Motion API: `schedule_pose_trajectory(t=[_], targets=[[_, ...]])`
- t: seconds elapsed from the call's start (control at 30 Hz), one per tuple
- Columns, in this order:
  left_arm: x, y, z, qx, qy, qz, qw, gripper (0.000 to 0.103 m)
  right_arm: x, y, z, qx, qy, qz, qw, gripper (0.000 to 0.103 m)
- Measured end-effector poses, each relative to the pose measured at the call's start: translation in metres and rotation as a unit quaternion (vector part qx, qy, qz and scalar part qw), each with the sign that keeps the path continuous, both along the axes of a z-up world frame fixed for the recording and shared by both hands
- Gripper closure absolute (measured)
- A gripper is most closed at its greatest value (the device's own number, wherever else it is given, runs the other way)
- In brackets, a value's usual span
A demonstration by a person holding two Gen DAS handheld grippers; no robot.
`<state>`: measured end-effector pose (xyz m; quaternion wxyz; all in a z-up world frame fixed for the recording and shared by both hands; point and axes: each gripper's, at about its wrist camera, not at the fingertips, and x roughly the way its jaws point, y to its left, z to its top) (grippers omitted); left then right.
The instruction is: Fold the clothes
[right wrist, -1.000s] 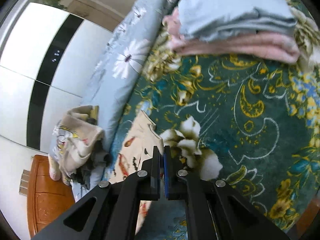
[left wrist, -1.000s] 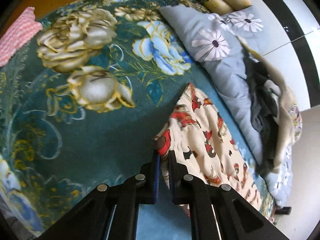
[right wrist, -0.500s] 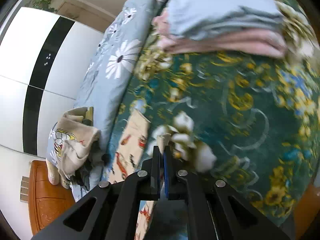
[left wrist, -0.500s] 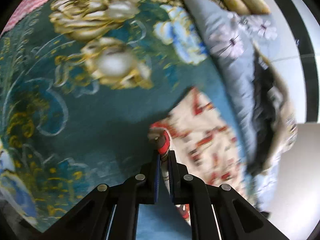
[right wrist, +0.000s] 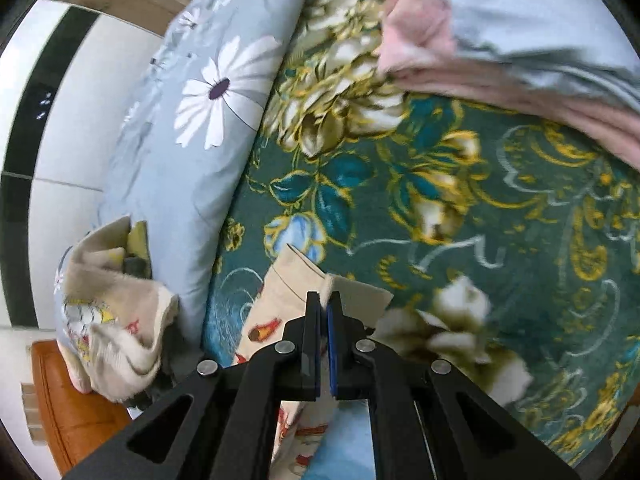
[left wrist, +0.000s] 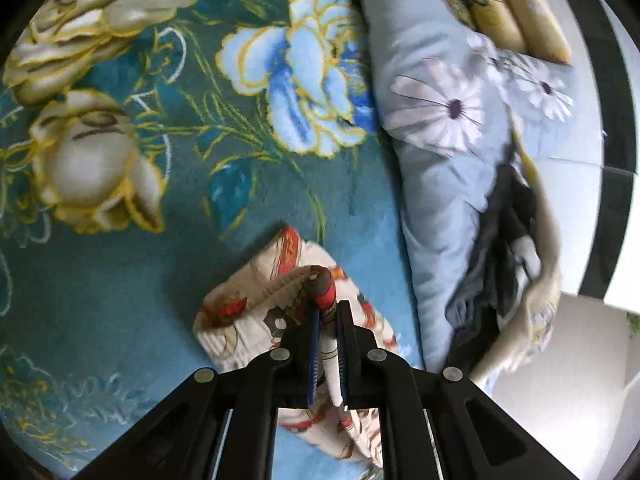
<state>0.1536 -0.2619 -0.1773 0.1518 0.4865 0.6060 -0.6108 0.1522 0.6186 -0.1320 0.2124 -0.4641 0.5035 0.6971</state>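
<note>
A cream garment with red and brown prints (left wrist: 248, 312) lies on the teal floral bedspread (left wrist: 120, 264). My left gripper (left wrist: 327, 312) is shut on a bunched edge of it and holds that edge over the rest of the cloth. My right gripper (right wrist: 324, 300) is shut on another edge of the same garment (right wrist: 280, 292), whose plain cream inner side faces up. Part of the garment hangs below both grippers, out of sight.
A pale blue daisy-print quilt (left wrist: 436, 128) runs along the bed's far side, with a heap of beige and dark clothes (left wrist: 516, 256) on it. A folded stack of pink and light blue clothes (right wrist: 516, 40) lies on the bedspread. A wooden cabinet (right wrist: 64, 412) stands beside the bed.
Both grippers have carried their held edges forward across the bedspread. The garment has doubled over on itself, and both views have moved closer to the bed.
</note>
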Motion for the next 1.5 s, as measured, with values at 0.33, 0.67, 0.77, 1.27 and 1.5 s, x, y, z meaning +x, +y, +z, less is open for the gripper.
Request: schedule_pose_trajectory(t=[0.33,0.67,0.77,1.27,1.5], targets=[[-0.042,-0.005,-0.045,0.007,-0.042,0.062,0.9972,0.094,-0.072,-0.002,-0.03,0.006,-0.038,0.031,0.999,0.1],[-0.05,0.0,-0.051,0.022,-0.014,0.03,0.9992,0.084,-0.091,-0.011,-0.03,0.034,0.003,0.121,0.992,0.071],[-0.038,0.002,-0.034,0.01,0.015,-0.002,0.9998,0.071,-0.076,-0.008,-0.019,0.045,0.033,0.128,0.99,0.07],[0.05,0.012,-0.055,-0.031,0.008,-0.017,0.9993,0.046,-0.003,-0.001,-0.09,-0.05,0.1,0.026,0.993,0.064],[0.039,0.031,-0.051,-0.04,0.01,-0.051,0.9978,0.046,-0.019,-0.013,-0.074,-0.036,0.123,0.034,0.991,0.094]])
